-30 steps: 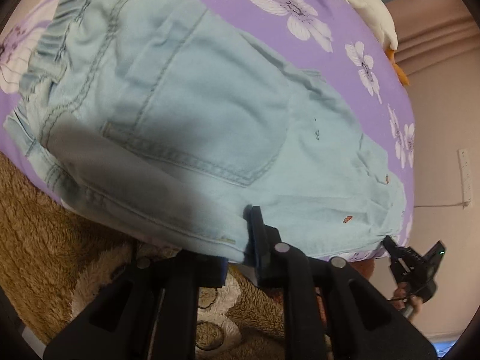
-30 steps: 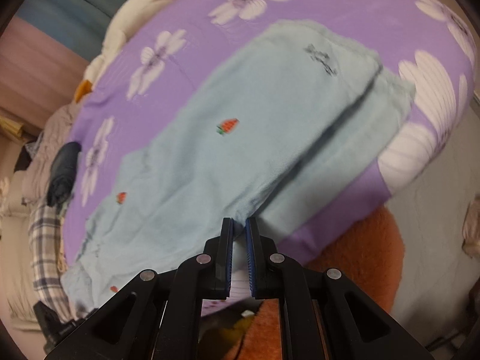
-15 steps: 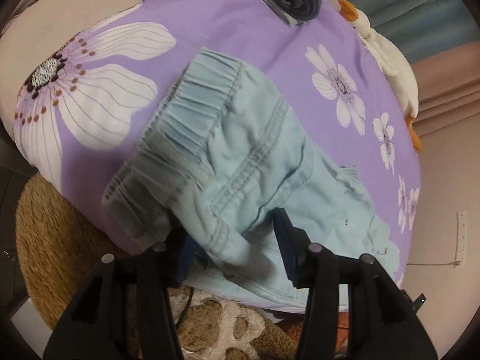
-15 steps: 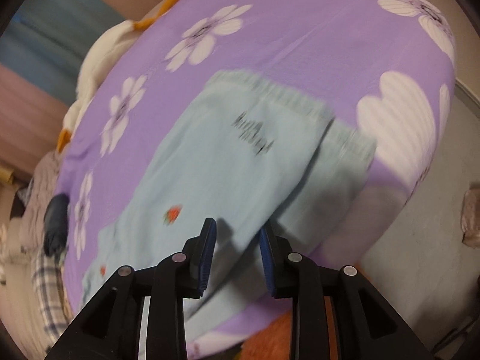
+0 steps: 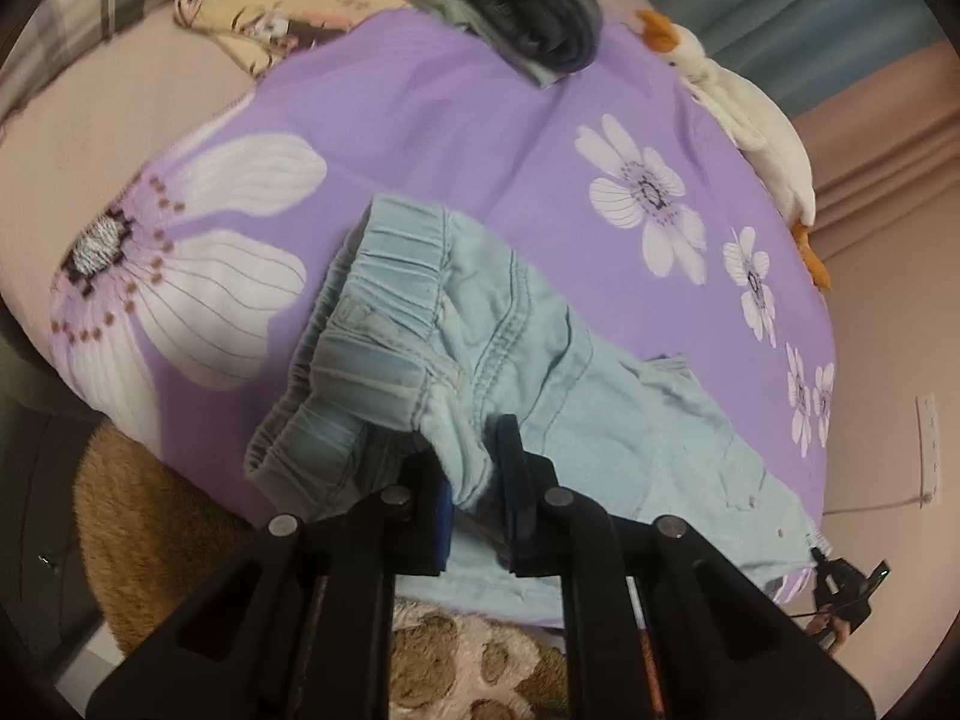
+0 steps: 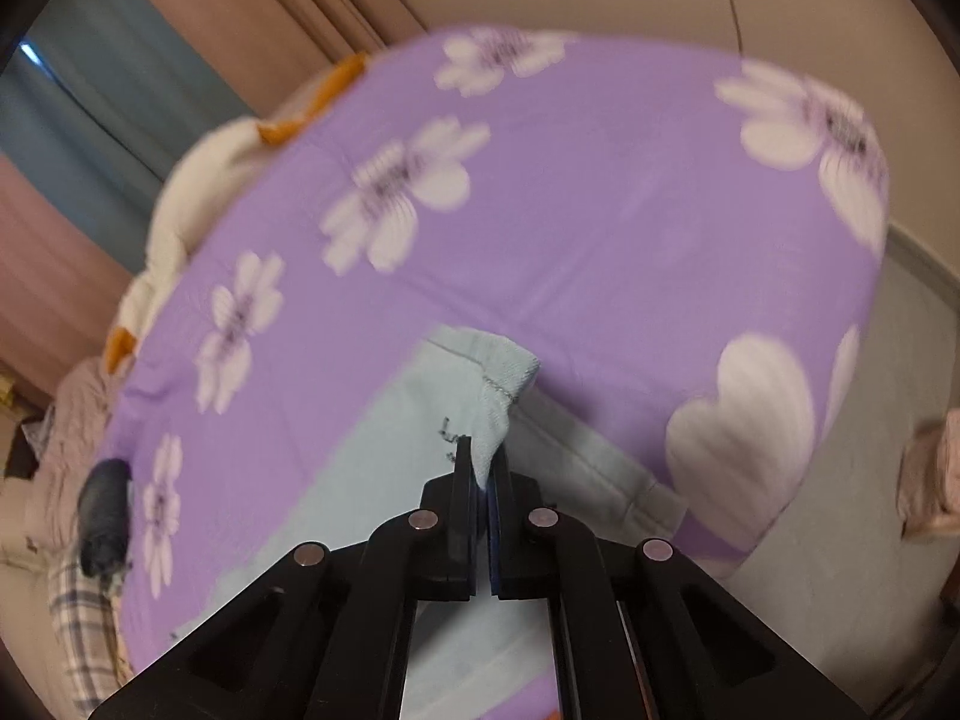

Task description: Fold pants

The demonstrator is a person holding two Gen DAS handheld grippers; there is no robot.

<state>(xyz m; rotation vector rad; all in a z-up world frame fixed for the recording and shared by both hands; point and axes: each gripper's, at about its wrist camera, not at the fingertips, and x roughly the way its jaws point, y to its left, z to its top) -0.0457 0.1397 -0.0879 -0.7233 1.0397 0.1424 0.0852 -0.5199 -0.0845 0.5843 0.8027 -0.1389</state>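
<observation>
Left gripper (image 5: 474, 480) pinching a bunched fold near the elastic waistband of the light-blue denim pants (image 5: 540, 372), right gripper (image 6: 482, 468) clamping a raised hem corner, pants lying across the purple flowered bedspread (image 5: 468, 120) beside a plush duck (image 5: 744, 114).

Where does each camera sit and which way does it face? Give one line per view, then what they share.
Left wrist: on the left gripper, looking along its fingers at the pants waistband bunched between them; the right gripper shows far right.
Right wrist: on the right gripper, facing the hem it pinches; only its own fingers show.
Shared: the pants, purple floral bedspread and white plush duck.
</observation>
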